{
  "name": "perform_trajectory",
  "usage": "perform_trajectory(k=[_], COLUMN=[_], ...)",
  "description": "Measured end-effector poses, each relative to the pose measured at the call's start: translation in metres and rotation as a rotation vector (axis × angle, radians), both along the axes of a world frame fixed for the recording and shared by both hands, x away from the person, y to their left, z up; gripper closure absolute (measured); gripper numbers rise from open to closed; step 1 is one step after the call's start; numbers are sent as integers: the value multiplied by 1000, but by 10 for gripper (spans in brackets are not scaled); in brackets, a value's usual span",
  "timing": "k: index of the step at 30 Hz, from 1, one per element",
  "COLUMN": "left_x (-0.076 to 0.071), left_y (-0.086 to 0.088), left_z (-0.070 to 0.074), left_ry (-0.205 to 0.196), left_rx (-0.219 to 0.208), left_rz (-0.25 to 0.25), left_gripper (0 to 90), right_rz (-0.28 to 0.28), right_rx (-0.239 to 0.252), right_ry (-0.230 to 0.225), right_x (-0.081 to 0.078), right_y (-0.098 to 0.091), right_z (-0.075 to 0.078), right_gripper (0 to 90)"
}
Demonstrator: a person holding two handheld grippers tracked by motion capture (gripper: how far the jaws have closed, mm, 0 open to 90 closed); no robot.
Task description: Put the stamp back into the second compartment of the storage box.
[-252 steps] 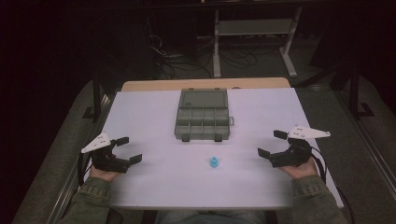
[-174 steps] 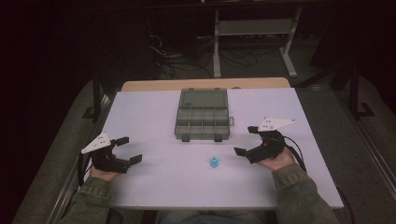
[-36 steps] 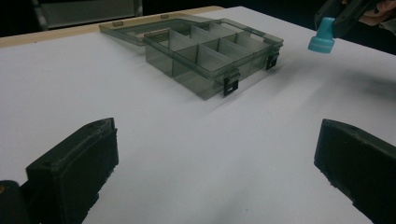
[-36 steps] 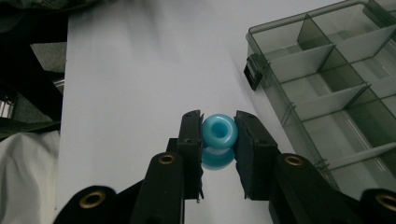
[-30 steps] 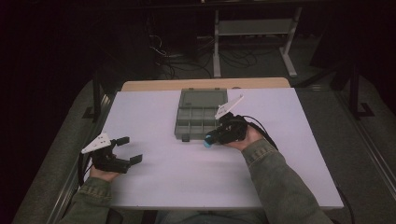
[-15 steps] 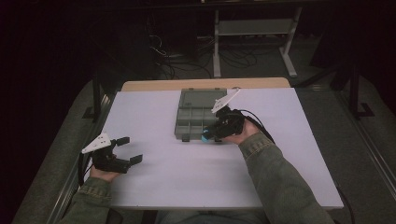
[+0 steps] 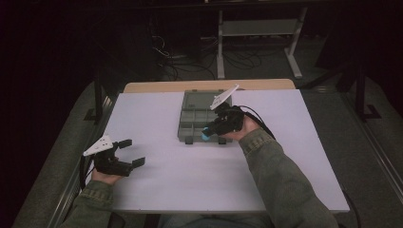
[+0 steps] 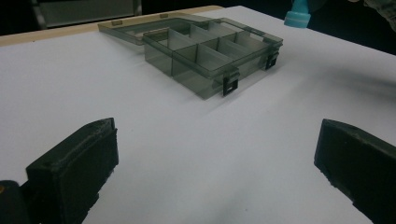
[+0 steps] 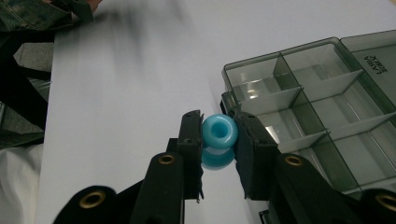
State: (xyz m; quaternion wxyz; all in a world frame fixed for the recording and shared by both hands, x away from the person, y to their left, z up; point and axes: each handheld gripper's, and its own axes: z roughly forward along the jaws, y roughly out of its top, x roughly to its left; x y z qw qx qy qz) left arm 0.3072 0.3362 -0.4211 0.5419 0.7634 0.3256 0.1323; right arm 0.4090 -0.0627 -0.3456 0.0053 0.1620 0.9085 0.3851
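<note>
A small blue bead (image 9: 220,131) with a hole through it is pinched between the black jaws of my right gripper (image 9: 219,135), which is shut on it. In the high view that right gripper (image 7: 209,131) hovers over the front edge of an open grey compartment box (image 7: 197,116), the blue bead (image 7: 206,135) at its tip. The compartment box (image 9: 317,107) has several empty cells. My left gripper (image 7: 133,152) rests open at the table's front left, nothing between its jaws. From the left gripper view the box (image 8: 205,51) lies ahead, and the bead (image 8: 298,17) hangs beyond it.
The white table top (image 7: 161,180) ends at a wooden strip at the back. The box's lid (image 7: 199,98) lies open flat behind its cells. A metal rack (image 7: 256,33) and cables stand on the dark floor beyond.
My right gripper picked up the blue bead from the table and carried it back and left to the box's front edge. The left gripper kept still.
</note>
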Motion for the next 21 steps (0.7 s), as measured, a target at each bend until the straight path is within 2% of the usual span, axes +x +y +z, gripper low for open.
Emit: perform_trajectory(k=[21], left_x=[0], left_y=[0], left_z=[0], left_ry=[-1], left_rx=[-2], left_rz=[-1], left_gripper=[0], right_rz=[-26], right_rx=[-6], right_ry=[20], right_x=[23], right_y=[10], right_z=[1], right_gripper=[713])
